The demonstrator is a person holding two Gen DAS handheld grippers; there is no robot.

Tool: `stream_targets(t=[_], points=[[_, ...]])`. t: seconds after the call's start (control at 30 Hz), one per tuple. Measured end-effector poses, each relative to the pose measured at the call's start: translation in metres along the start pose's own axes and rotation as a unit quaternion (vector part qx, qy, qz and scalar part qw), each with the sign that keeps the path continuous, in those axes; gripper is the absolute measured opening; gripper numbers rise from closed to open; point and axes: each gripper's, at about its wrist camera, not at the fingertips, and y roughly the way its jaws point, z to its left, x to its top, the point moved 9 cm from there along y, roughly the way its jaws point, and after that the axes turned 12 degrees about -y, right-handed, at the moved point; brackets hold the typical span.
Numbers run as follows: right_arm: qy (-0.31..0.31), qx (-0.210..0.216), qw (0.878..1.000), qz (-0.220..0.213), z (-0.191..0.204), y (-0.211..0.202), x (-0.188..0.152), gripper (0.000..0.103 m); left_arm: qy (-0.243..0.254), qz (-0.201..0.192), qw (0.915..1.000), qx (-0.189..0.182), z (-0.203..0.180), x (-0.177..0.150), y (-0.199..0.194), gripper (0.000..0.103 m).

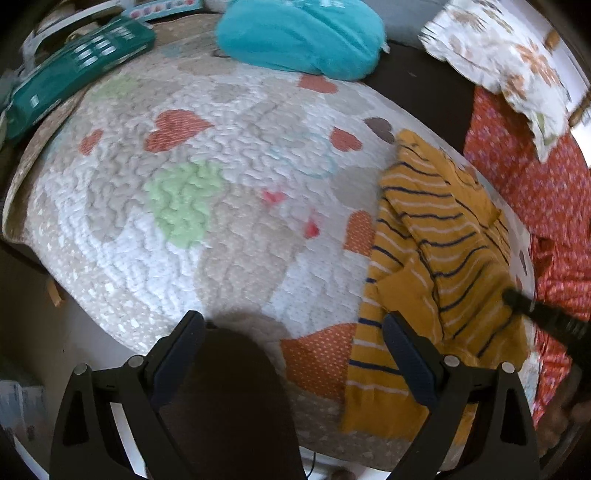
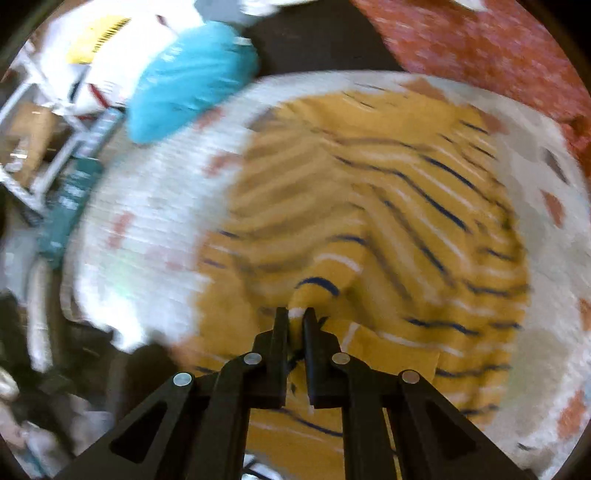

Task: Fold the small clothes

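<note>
A small mustard-yellow garment with navy and white stripes [image 1: 436, 240] lies crumpled on the right side of a quilted heart-pattern mat [image 1: 207, 192]. My left gripper [image 1: 293, 321] is open and empty, over the mat's near edge, left of the garment. My right gripper [image 2: 296, 314] is shut on a fold of the striped garment [image 2: 388, 206] and lifts it slightly; one of its fingers [image 1: 546, 317] shows at the right in the left wrist view. The right wrist view is motion-blurred.
A turquoise cloth bundle [image 1: 299, 33] lies at the mat's far edge. A teal crate [image 1: 74, 62] stands far left. A red patterned fabric [image 1: 535, 177] and a floral cloth [image 1: 509, 55] lie to the right. Clutter and a white rack [image 2: 44, 122] are at the left.
</note>
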Motion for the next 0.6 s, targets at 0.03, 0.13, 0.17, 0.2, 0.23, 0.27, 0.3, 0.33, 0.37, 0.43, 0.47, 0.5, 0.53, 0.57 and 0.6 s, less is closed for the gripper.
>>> stream_targets(t=[0.03,0.13,0.17,0.2,0.23,0.27,0.3,0.33,0.37,0.43,0.47,0.5,0.53,0.57,0.6], points=[[-0.006,0.023,1.0,-0.005,0.016,0.004,0.014,0.008,-0.008,0.0,1.0,0.002,0.006,0.002,-0.002,0.097],[-0.033,0.101,0.994,-0.013,0.082,0.026,0.063,0.008,-0.032,-0.011,0.9994,0.007,0.028,0.008,-0.014,0.097],[-0.049,0.131,0.99,-0.013,0.111,0.036,0.079,0.008,-0.042,-0.019,0.9989,0.012,0.038,0.011,-0.02,0.097],[-0.067,0.151,0.986,-0.01,0.136,0.043,0.088,0.008,-0.048,-0.022,0.9985,0.015,0.044,0.012,-0.023,0.097],[-0.092,0.169,0.981,-0.006,0.166,0.052,0.098,0.008,-0.057,-0.026,0.9979,0.019,0.052,0.014,-0.027,0.097],[-0.114,0.192,0.975,0.002,0.196,0.062,0.106,0.009,-0.065,-0.03,0.9972,0.021,0.059,0.015,-0.031,0.097],[-0.13,0.229,0.965,0.017,0.229,0.073,0.112,0.012,-0.07,-0.032,0.9967,0.024,0.065,0.017,-0.033,0.097],[-0.137,0.254,0.957,0.033,0.253,0.082,0.112,0.012,-0.074,-0.034,0.9963,0.027,0.069,0.018,-0.035,0.097],[-0.138,0.258,0.955,0.042,0.264,0.088,0.112,0.016,-0.078,-0.036,0.9958,0.03,0.073,0.019,-0.037,0.097],[-0.145,0.25,0.956,0.043,0.274,0.095,0.107,0.031,-0.082,-0.038,0.9954,0.032,0.078,0.021,-0.039,0.097],[-0.148,0.24,0.959,0.035,0.271,0.094,0.104,0.039,-0.082,-0.039,0.9954,0.031,0.079,0.022,-0.04,0.097],[-0.148,0.223,0.963,0.028,0.259,0.092,0.1,0.039,-0.08,-0.039,0.9956,0.03,0.078,0.022,-0.04,0.097],[-0.143,0.202,0.969,0.023,0.24,0.091,0.096,0.039,-0.077,-0.038,0.9959,0.028,0.076,0.022,-0.039,0.097],[-0.134,0.177,0.975,0.02,0.213,0.088,0.092,0.039,-0.073,-0.037,0.9963,0.025,0.073,0.021,-0.038,0.097],[-0.125,0.149,0.981,0.016,0.185,0.086,0.086,0.039,-0.07,-0.036,0.9966,0.023,0.071,0.021,-0.037,0.097]])
